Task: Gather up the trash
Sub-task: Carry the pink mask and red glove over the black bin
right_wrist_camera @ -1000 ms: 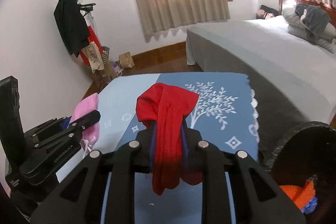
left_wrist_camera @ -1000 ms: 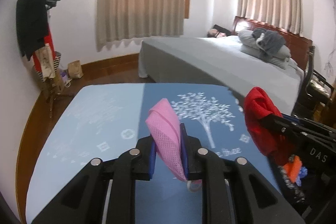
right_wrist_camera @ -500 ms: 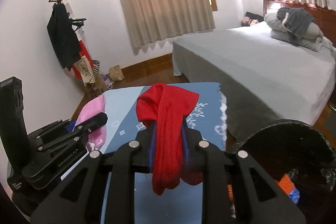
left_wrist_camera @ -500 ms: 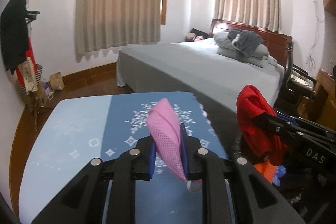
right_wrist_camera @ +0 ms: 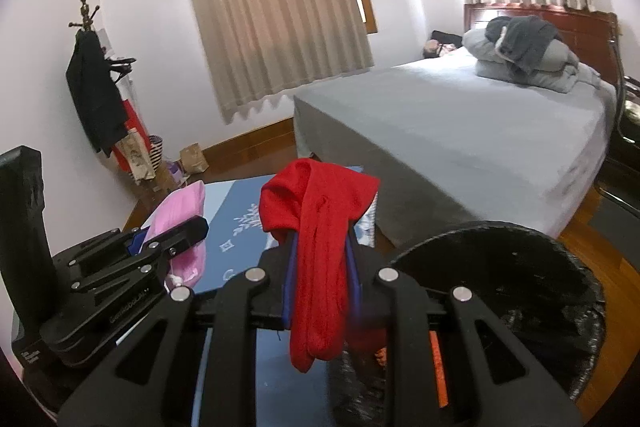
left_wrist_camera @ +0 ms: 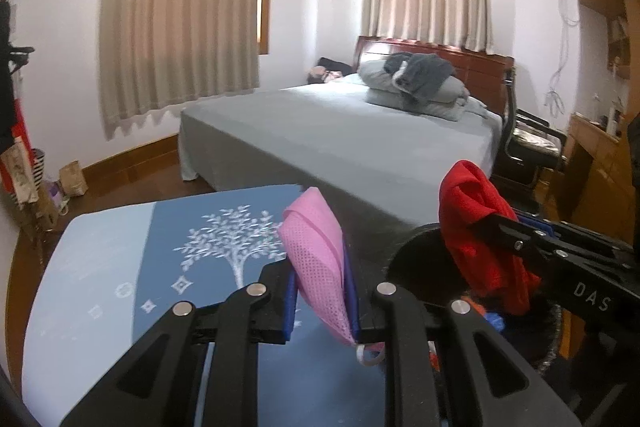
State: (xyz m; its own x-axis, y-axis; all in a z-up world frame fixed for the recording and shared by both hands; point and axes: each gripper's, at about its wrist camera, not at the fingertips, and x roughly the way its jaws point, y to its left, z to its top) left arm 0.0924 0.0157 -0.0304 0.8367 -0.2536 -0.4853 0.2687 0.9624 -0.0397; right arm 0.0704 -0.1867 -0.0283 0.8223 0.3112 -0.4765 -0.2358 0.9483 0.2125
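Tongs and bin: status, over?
Left tongs shut on pink cloth. Right tongs shut on red cloth. Black bin open, nearby on the right. Nothing visibly blocking.

Two black hand-held tools, blue-lined at the tips

Left tool (left_wrist_camera: 322,291) and right tool (right_wrist_camera: 320,283) share black slotted linkage arms, silver round screws and blue finger pads; white lettering reads "DAS" on the right tool's side, seen from the left wrist.
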